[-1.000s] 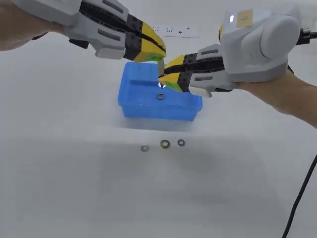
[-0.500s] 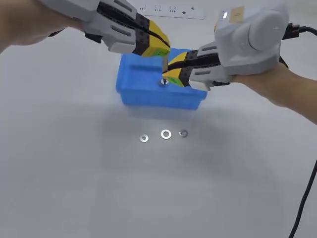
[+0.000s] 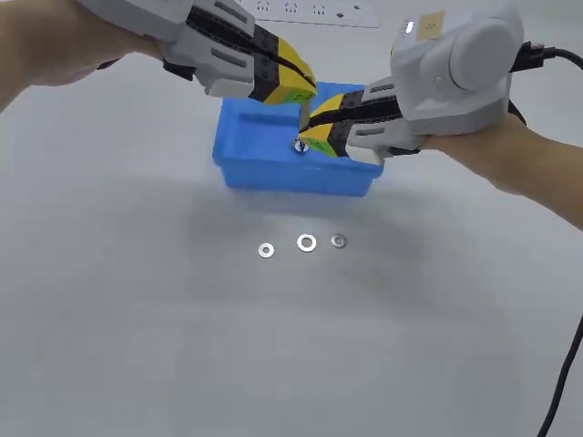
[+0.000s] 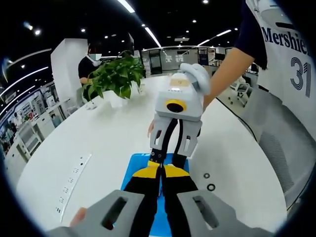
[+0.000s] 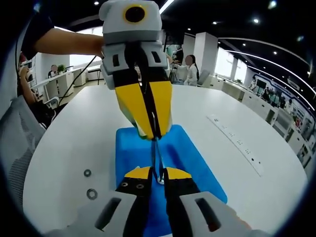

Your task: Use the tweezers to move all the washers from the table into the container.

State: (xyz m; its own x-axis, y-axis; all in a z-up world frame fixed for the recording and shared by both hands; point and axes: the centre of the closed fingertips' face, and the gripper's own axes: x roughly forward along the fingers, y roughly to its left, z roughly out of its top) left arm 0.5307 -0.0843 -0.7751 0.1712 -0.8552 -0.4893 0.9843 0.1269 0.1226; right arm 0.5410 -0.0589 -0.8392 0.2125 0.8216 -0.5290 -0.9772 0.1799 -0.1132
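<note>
A blue container (image 3: 260, 164) stands mid-table, also seen in the left gripper view (image 4: 134, 165) and the right gripper view (image 5: 190, 158). Thin metal tweezers (image 3: 301, 121) point down into it. My left gripper (image 3: 305, 93) comes in from the upper left, shut on the tweezers' top. From the right, my right gripper (image 3: 311, 137) is shut on the tweezers (image 5: 154, 148) lower down. A small washer (image 3: 300, 147) glints at the tweezers' tip over the container floor. Three washers lie on the table in front: left (image 3: 266, 250), middle (image 3: 307, 242), right (image 3: 339, 240).
A white power strip (image 3: 319, 11) lies at the table's far edge. A black cable (image 3: 565, 364) trails down the right side. A potted plant (image 4: 116, 74) stands far back on the white table (image 3: 137, 319). People sit and stand in the room behind.
The view has shifted, so the container sits higher in the picture. Both grippers stay over the container with the tweezers between them. The three table washers have not moved.
</note>
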